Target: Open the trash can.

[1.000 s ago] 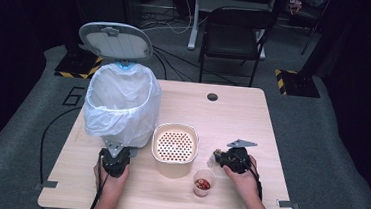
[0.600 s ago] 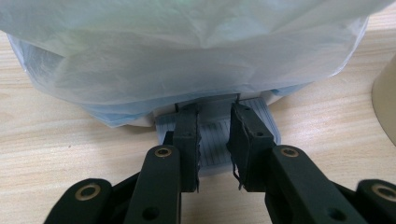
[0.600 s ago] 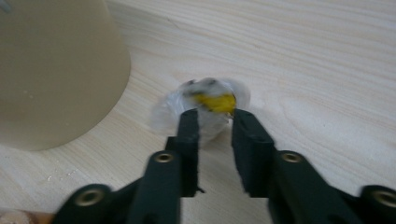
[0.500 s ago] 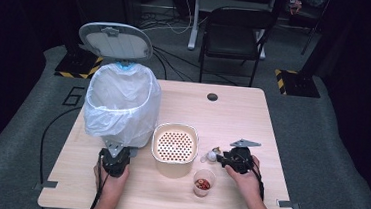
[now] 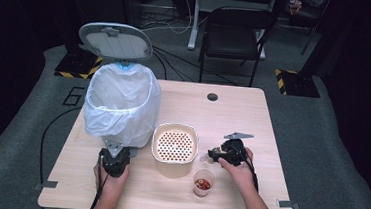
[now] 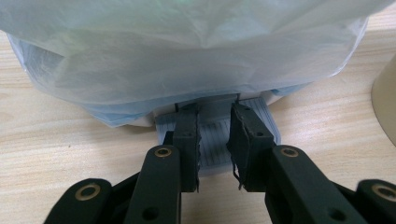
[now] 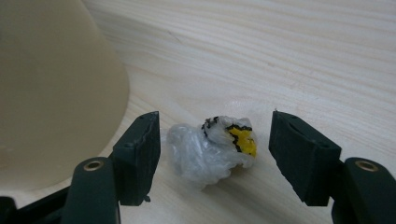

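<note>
A white pedal bin [image 5: 121, 104] lined with a clear bag stands at the table's left, its lid [image 5: 115, 41] raised. My left gripper [image 5: 116, 154] points at its base. In the left gripper view, this gripper [image 6: 214, 112] rests on the ribbed pedal [image 6: 215, 140] with its jaws close together. My right gripper [image 5: 210, 155] lies low on the table to the right of the beige perforated container [image 5: 174, 146]. Its jaws have just been opening. A crumpled clear wrapper with a yellow patch [image 7: 210, 144] lies on the wood between the right gripper's [image 7: 215, 126] fingers, touching neither.
A small clear cup [image 5: 203, 182] holding red bits stands near the front edge, in front of the right hand. The beige container's wall [image 7: 51, 93] is close to the left of the right jaws. A cable hole [image 5: 212, 96] is at the table's back. A chair [image 5: 234, 38] stands behind.
The right gripper's jaws have spread apart and the wrapper now lies loose on the table between them. The left hand and the bin have not moved.
</note>
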A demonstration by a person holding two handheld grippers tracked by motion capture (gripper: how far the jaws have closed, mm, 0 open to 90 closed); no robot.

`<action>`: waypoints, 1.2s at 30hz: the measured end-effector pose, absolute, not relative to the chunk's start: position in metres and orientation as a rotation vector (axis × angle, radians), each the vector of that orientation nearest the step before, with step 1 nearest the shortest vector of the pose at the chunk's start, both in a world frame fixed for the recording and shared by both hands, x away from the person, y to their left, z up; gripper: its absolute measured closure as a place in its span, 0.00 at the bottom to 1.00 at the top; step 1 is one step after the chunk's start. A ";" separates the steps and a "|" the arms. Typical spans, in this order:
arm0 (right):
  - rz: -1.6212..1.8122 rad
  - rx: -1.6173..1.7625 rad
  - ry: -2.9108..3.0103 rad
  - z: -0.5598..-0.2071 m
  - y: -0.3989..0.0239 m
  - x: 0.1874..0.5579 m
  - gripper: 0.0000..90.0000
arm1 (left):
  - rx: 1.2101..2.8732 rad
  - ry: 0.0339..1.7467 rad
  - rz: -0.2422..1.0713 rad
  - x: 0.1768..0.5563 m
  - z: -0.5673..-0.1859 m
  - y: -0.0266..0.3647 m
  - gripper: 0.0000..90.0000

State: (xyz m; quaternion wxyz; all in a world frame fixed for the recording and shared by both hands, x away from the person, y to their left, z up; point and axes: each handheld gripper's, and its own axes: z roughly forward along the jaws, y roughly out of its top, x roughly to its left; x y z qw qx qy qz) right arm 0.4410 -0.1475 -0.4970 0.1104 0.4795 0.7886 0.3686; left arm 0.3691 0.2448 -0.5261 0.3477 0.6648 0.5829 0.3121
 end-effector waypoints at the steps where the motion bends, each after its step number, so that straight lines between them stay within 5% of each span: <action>1: 1.056 1.395 2.322 -0.500 -0.147 0.443 0.39 | 1.724 1.512 0.809 0.369 -0.526 0.245 0.81; 12: 1.029 1.371 2.384 -0.510 -0.145 0.446 0.53 | 1.725 1.511 0.810 0.369 -0.526 0.245 0.81; 36: 1.108 1.333 2.337 -0.473 -0.153 0.439 0.54 | 1.716 1.514 0.811 0.369 -0.526 0.244 0.81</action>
